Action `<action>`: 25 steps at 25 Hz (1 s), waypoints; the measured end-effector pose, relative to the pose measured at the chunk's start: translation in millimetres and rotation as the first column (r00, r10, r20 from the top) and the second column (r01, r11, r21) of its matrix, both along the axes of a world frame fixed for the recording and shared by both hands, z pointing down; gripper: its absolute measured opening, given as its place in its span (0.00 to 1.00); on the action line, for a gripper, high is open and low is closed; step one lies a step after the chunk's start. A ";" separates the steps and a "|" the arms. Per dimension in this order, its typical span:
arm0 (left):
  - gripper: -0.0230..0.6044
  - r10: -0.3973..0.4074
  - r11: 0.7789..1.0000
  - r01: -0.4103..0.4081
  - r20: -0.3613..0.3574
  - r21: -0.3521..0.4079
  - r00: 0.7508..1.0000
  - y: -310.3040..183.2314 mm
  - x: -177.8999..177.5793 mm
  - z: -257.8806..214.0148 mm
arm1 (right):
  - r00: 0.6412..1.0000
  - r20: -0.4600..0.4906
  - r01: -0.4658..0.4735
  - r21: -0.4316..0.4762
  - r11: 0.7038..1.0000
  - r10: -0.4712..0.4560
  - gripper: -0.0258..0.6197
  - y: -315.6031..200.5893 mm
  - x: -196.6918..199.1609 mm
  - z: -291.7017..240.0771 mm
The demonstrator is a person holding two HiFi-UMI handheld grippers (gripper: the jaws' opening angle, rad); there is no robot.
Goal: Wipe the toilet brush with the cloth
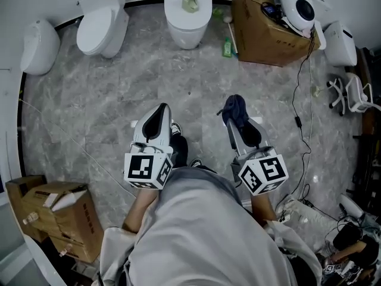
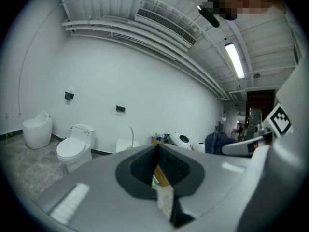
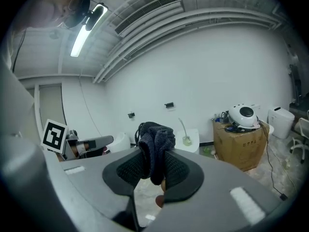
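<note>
Up in the right gripper (image 3: 153,163), clamped firm, sits the dark cloth (image 3: 155,137) (bunched, ready for wiping). Beside it, the left gripper (image 2: 157,153) is closed on nothing. Well ahead of both, the toilet brush (image 1: 190,2) rests untouched on a toilet (image 1: 188,25).

Nothing readable here tbh. Red print on the cardboard box (image 1: 88,216) and dark print on the brown box (image 3: 244,148) are both too blurry.
</note>
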State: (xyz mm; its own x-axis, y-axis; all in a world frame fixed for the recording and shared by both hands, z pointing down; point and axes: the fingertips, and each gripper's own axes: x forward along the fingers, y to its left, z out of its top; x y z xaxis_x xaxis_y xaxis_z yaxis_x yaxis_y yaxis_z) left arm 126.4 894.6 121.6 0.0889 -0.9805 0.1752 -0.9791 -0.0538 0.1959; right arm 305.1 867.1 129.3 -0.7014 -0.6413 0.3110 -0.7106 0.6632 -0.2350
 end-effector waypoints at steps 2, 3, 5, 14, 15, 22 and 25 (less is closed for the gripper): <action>0.04 -0.003 1.000 0.003 0.003 0.007 1.000 -21.1 -17.1 -5.2 | 1.000 -0.009 0.000 0.004 1.000 0.000 0.18 -20.5 -16.8 -3.4; 0.04 -0.004 1.000 0.004 0.005 0.010 1.000 -30.7 -25.7 -7.5 | 1.000 -0.018 -0.001 0.008 1.000 0.001 0.18 -30.1 -24.9 -4.6; 0.04 0.000 1.000 0.000 0.003 0.015 1.000 -49.3 -41.7 -11.0 | 0.999 -0.032 -0.003 0.016 1.000 0.003 0.18 -47.9 -40.6 -6.6; 0.04 0.039 0.998 -0.039 0.002 0.042 0.999 -124.0 -99.5 -22.1 | 1.000 -0.020 -0.010 0.028 1.000 0.010 0.18 -115.5 -102.6 -19.5; 0.04 0.042 0.998 -0.042 0.001 0.043 0.999 -131.4 -104.8 -22.2 | 1.000 -0.020 -0.011 0.028 1.000 0.012 0.18 -123.0 -107.8 -20.2; 0.04 0.051 0.998 -0.050 -0.020 0.028 0.999 -173.9 -132.2 -12.1 | 1.000 -0.030 -0.003 -0.003 1.000 0.003 0.18 -165.3 -138.9 -12.9; 0.04 0.050 0.998 -0.049 -0.024 0.024 0.998 -196.3 -141.2 -9.4 | 0.999 -0.031 0.012 -0.015 1.000 -0.013 0.18 -188.1 -150.6 -8.7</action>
